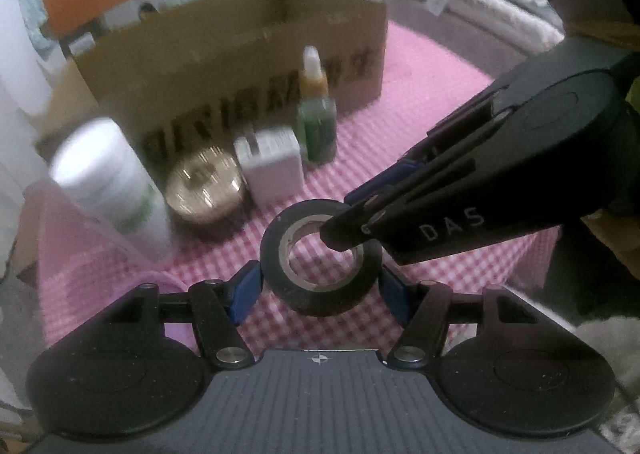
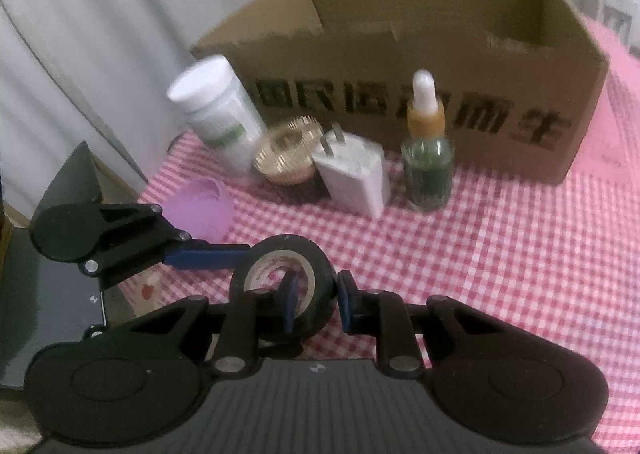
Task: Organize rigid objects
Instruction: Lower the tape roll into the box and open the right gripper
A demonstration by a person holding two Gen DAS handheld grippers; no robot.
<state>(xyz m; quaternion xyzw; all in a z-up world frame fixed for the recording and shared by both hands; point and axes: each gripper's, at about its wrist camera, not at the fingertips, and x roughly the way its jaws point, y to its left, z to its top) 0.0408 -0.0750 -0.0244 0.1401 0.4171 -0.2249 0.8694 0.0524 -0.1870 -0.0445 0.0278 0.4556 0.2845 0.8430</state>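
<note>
A black tape roll (image 1: 320,254) hangs just above the pink checked cloth (image 1: 432,150), held from two sides. My left gripper (image 1: 320,292) is shut on it, a blue pad against each outer side. My right gripper (image 1: 340,236) comes in from the right, shut on the roll's wall. In the right wrist view the roll (image 2: 280,278) has one right finger (image 2: 290,302) in its hole and the other outside, with the right gripper (image 2: 316,302) pinching the wall. One blue finger (image 2: 208,256) of the left gripper touches the roll's left side; the other is hidden.
An open cardboard box (image 2: 400,54) stands at the back. In front of it, left to right: a white bottle (image 2: 220,110), a gold round piece (image 2: 286,158), a white plug adapter (image 2: 352,174) and a green dropper bottle (image 2: 427,170). A purple cup (image 2: 200,206) lies at the left.
</note>
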